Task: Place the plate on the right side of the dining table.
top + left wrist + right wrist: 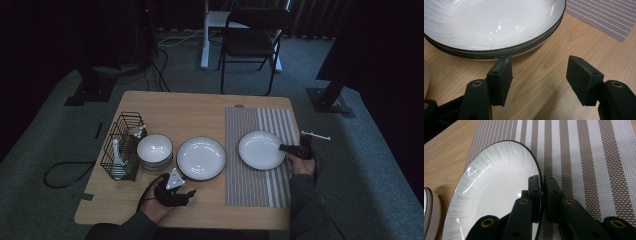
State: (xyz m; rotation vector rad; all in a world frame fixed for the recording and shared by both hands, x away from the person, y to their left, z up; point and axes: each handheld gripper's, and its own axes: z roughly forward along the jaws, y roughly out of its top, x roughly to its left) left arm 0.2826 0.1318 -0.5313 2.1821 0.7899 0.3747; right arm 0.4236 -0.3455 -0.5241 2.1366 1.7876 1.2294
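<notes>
A white plate with a dark rim lies on the striped placemat at the table's right. My right gripper comes in from the plate's right side, shut on its rim. In the right gripper view its jaws pinch the edge of the plate, one pad above and one below. My left gripper rests low near the table's front edge, just short of a stack of white plates. Its jaws stand open over bare wood, with the stack of plates right ahead.
A stack of white bowls stands left of the plate stack. A black wire basket with utensils sits at the table's left edge. A corner of the placemat shows beyond my left gripper. A chair stands behind the table.
</notes>
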